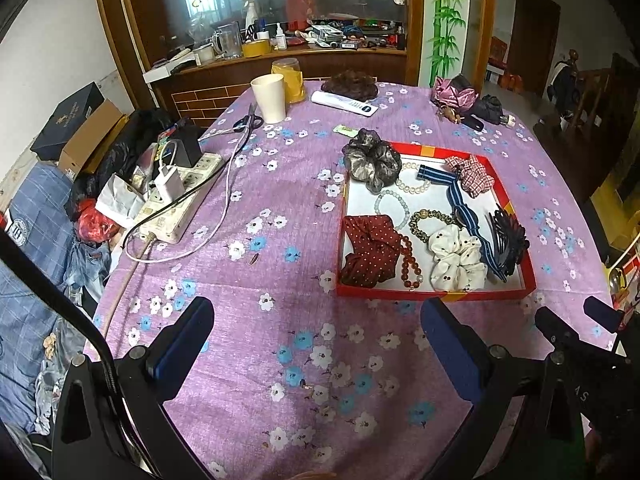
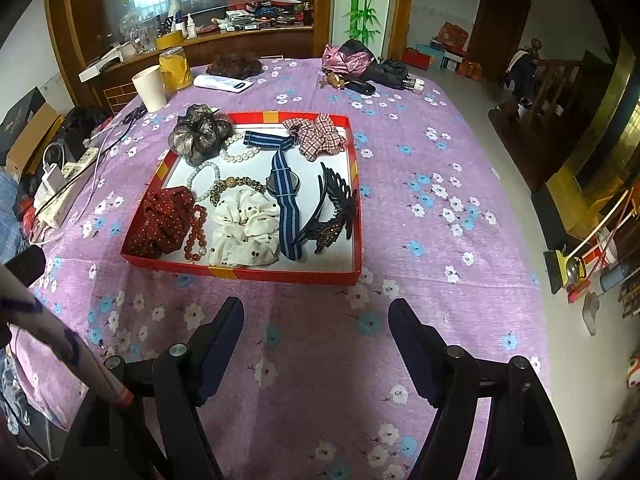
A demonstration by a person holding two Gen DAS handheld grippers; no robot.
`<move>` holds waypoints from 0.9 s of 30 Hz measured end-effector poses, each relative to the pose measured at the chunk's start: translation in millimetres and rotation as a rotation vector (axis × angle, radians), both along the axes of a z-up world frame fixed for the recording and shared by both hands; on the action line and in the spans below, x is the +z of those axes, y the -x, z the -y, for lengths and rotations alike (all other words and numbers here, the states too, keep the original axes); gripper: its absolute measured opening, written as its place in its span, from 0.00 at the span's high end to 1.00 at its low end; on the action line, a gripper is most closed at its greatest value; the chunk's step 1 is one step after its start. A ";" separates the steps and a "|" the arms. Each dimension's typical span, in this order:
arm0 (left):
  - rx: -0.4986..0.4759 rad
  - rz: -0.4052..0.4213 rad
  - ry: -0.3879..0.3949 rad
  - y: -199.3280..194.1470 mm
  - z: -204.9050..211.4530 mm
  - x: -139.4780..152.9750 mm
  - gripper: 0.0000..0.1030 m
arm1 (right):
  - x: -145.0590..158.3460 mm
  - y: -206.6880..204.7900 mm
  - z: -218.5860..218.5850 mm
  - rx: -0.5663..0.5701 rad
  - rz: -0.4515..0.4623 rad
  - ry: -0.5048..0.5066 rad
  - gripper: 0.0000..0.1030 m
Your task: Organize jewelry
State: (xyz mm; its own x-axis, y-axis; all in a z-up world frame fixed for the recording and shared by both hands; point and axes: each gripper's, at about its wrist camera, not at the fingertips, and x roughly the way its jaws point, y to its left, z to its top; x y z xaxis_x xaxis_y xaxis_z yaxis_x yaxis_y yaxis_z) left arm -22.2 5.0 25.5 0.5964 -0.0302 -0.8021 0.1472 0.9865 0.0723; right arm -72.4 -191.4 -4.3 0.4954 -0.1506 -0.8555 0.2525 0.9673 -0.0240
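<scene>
A red-rimmed tray [image 1: 436, 295] [image 2: 240, 273] lies on the purple flowered tablecloth. It holds a grey scrunchie [image 1: 372, 160] [image 2: 200, 130], a dark red dotted scrunchie [image 1: 370, 248] [image 2: 164, 220], a white scrunchie [image 1: 456, 258] [image 2: 244, 232], a plaid scrunchie [image 1: 472, 174] [image 2: 318, 136], a striped-band watch [image 1: 464, 212] [image 2: 284, 188], a black hair claw [image 1: 508, 240] [image 2: 336, 208], and pearl [image 2: 240, 152], pale and red [image 1: 410, 260] bead bracelets. My left gripper [image 1: 316, 320] is open, empty, in front of the tray to its left. My right gripper [image 2: 316, 320] is open, empty, in front of the tray.
A cream cup [image 1: 270, 98], a yellow jar [image 1: 289, 80], scissors [image 1: 248, 120], a power strip with cables [image 1: 176, 200] and a remote [image 1: 344, 103] lie on the table's left and back. Folded umbrellas [image 2: 360, 64] lie at the far right. A cluttered wooden cabinet stands behind.
</scene>
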 end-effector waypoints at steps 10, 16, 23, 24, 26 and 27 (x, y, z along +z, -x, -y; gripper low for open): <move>-0.013 -0.024 0.000 -5.0 -1.2 -5.7 0.01 | -8.5 -3.9 -2.4 -0.005 -0.032 -0.002 0.23; -0.019 -0.034 -0.004 -5.4 -1.8 -8.4 0.01 | -13.0 -5.0 -4.0 -0.007 -0.049 -0.003 0.23; -0.006 -0.054 0.000 -7.6 -6.7 -12.7 0.01 | -15.2 -6.8 -10.6 0.012 -0.056 0.006 0.23; -0.005 -0.055 -0.001 -7.5 -7.2 -12.7 0.01 | -15.6 -7.1 -11.6 0.014 -0.058 0.008 0.23; -0.004 -0.056 -0.001 -7.5 -8.7 -13.0 0.01 | -16.0 -7.2 -12.3 0.017 -0.060 0.009 0.23; -0.004 -0.056 0.000 -7.6 -8.8 -13.0 0.01 | -16.4 -7.5 -12.9 0.018 -0.062 0.009 0.23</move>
